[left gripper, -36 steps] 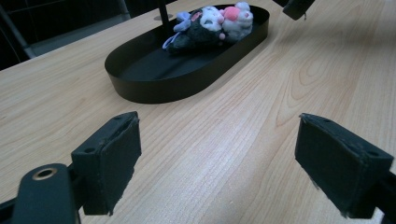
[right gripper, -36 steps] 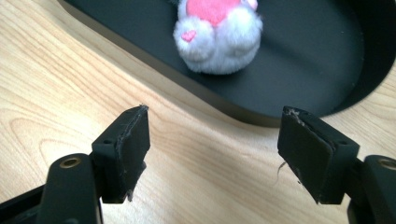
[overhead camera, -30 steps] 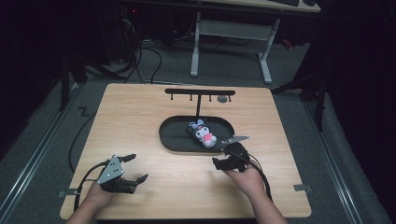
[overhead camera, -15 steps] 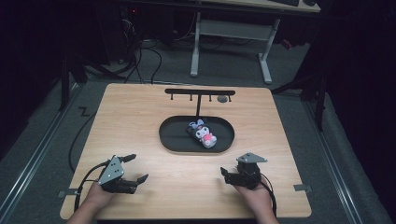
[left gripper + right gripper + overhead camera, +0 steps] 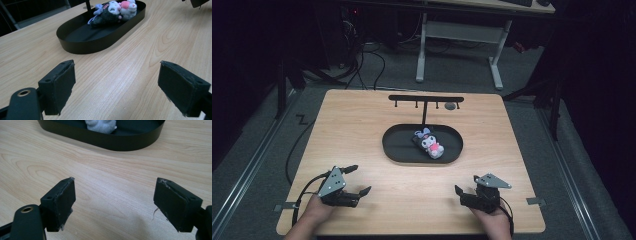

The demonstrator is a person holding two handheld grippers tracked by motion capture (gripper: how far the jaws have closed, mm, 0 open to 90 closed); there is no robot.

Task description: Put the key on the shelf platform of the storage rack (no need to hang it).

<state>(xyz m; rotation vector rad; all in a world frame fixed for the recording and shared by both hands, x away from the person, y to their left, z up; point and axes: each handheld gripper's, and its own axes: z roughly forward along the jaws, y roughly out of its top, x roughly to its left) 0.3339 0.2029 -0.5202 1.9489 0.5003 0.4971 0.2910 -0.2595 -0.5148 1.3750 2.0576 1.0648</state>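
Observation:
A small plush toy, dark with white, pink and lilac parts, lies in a black oval tray at the middle of the wooden table. In the left gripper view the plush toy lies toward the far end of the tray. My left gripper rests near the front left edge, open and empty. My right gripper sits near the front right edge, well short of the tray. Its jaws have just been opening and stand open with only bare wood between them.
A black T-shaped rack with small hooks stands just behind the tray, and a small round grey object lies beside it. A white desk frame stands on the floor beyond the table. Cables trail from both grippers.
My right gripper has drawn back from the tray's right end toward the table's front edge and sunk a little. The plush toy stays in the tray. The left gripper has not moved.

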